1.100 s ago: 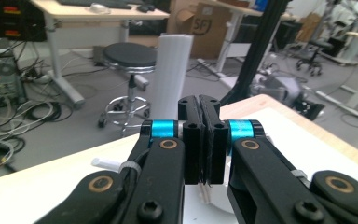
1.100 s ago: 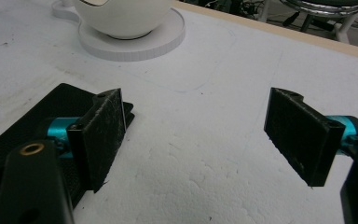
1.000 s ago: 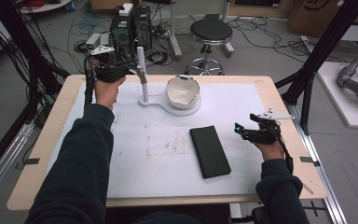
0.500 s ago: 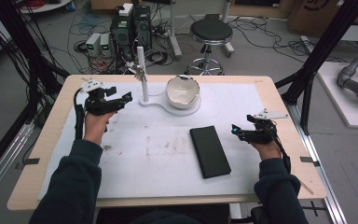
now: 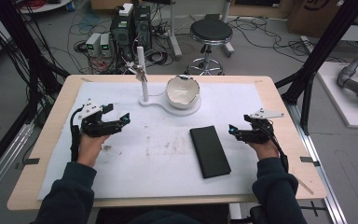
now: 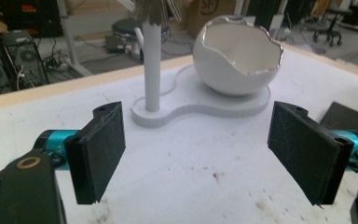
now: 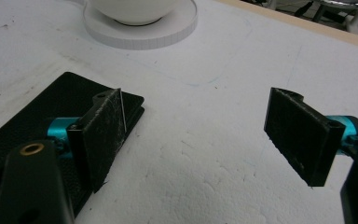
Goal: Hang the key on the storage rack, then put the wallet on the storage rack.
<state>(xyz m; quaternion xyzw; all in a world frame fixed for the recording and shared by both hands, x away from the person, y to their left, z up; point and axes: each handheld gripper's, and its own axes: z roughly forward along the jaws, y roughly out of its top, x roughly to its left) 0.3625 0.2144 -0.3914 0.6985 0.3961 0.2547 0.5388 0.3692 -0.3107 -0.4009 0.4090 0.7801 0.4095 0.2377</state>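
Hovering low over white foam mat [image 5: 135,154], left gripper [image 5: 121,119] is spreading jaws wide, nothing between; right gripper [image 5: 233,130] likewise agape beside black case [image 5: 209,150]. Advice: straddling case's long edges squarely before pinching.

A light wooden table [image 5: 279,98] fills the middle of the high view, its top almost wholly covered by a white foam sheet [image 5: 168,163] marked with brownish smudges near the centre. At the upper middle of the sheet lies a flat white stand base [image 5: 168,103], bearing a thin upright post [image 5: 142,74] on its left end and a white broken-edged bowl [image 5: 182,91] on its right. A black flat case [image 5: 209,150] lies right of centre, slightly askew.
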